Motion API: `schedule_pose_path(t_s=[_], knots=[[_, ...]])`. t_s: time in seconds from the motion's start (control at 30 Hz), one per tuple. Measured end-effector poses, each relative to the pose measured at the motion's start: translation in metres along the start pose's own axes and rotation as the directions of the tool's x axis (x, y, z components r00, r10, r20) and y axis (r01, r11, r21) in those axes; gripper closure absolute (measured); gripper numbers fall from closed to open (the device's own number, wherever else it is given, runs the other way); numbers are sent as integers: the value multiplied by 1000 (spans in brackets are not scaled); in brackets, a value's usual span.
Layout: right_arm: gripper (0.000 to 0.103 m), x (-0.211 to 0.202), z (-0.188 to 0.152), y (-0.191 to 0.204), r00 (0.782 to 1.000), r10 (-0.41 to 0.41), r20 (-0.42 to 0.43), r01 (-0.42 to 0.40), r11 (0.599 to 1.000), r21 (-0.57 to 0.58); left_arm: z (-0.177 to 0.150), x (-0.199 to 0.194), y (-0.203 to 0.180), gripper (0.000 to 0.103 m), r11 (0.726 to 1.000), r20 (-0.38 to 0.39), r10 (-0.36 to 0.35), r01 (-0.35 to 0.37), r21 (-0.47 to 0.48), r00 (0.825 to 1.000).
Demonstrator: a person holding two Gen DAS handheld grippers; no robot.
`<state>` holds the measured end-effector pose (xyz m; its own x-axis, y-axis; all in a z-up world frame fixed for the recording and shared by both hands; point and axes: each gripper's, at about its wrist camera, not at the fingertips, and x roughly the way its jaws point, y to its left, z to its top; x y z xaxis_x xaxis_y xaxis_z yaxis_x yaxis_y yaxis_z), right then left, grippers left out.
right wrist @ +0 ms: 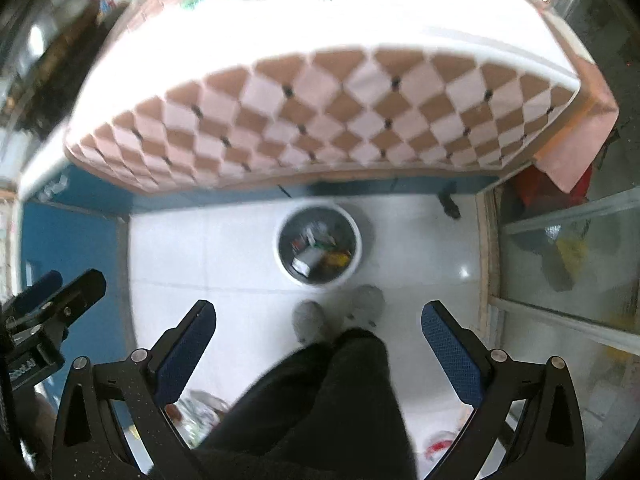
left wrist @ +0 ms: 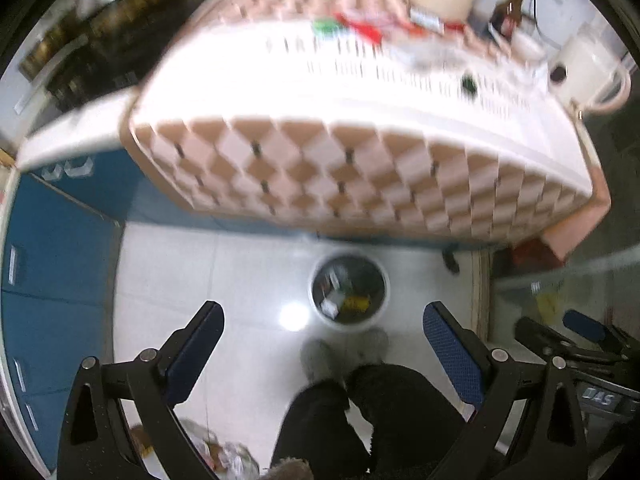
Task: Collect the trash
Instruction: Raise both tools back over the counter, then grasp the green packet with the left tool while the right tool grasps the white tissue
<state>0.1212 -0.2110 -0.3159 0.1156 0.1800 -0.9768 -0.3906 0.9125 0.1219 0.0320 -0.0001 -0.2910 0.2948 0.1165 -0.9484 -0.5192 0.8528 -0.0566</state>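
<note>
The bin [right wrist: 319, 245] on the floor before the table [right wrist: 320, 24] already holds some trash. Both the left gripper [left wrist: 324, 356] and right gripper [right wrist: 319, 350] are wide and empty. Wrappers [left wrist: 360, 26] on the table are left.

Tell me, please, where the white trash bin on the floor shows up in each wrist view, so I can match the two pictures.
Left wrist view: the trash bin sits just below centre, ahead of the open left gripper.
Right wrist view: the bin sits near centre, ahead of the open right gripper.
Shared landmark: the checkered tablecloth hangs just above the bin in both.
</note>
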Motion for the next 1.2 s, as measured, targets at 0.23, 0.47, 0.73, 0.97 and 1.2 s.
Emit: schedule_pose_path(t_s=[0.23, 0.47, 0.73, 0.97, 1.2], knots=[[0, -45, 68, -8, 988, 105, 113, -115, 989, 88, 89, -13, 3, 0, 997, 162, 70, -62, -49, 984], [0, -38, 196, -71, 978, 115, 172, -152, 964, 219, 191, 39, -15, 0, 970, 103, 216, -201, -139, 971], [0, 4, 368, -165, 970, -89, 227, 9, 943, 332, 279, 134, -27, 0, 918, -82, 289, -301, -257, 954], [0, 66, 459, -175, 977, -130, 171, 90, 970, 226, 313, 187, -7, 0, 892, -155, 229, -271, -361, 961], [58, 95, 476, -122, 962, -169, 215, 168, 985, 22, 337, 193, -1, 35, 897, -75, 157, -174, -407, 985]])
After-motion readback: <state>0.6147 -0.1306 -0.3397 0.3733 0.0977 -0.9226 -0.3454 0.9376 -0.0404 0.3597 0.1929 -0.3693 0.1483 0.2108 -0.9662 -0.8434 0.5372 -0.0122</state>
